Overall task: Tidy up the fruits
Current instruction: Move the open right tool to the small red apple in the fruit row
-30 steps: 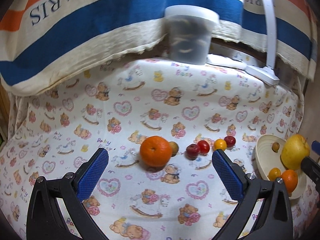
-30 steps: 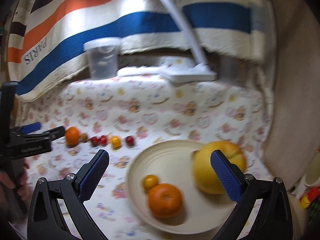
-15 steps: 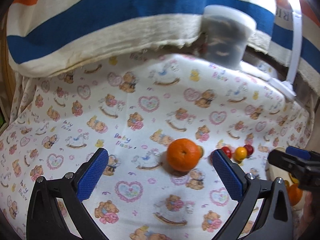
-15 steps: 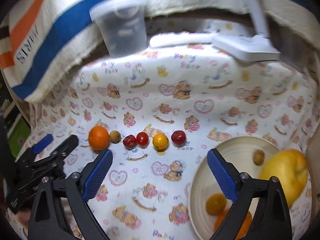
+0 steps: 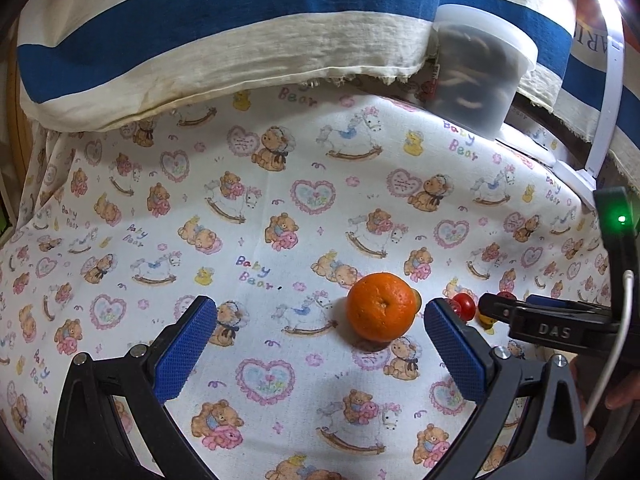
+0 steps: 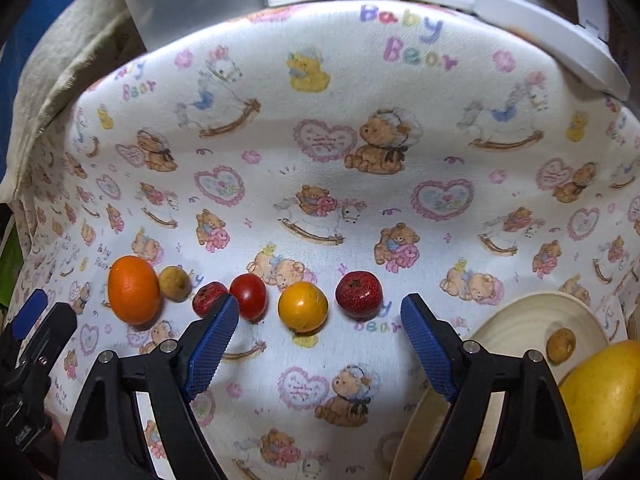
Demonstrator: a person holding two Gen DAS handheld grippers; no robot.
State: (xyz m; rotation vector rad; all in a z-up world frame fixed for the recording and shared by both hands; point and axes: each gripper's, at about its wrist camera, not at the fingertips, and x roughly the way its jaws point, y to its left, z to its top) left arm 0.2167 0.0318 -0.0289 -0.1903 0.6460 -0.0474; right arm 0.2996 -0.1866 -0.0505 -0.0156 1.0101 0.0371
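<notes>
Bowl (image 6: 520, 312) holds yellow fruit (image 6: 600, 400) and small brown fruit (image 6: 561, 345); both jaws wide, empty.

My left gripper (image 5: 320, 338) hovers wide open over the bear-print cloth (image 5: 280, 208).
An orange (image 5: 381, 306) sits just inside my right-hand pad; my right gripper (image 5: 544, 326) juts in beside it, partly hiding small red and yellow fruits (image 5: 464, 305).
</notes>
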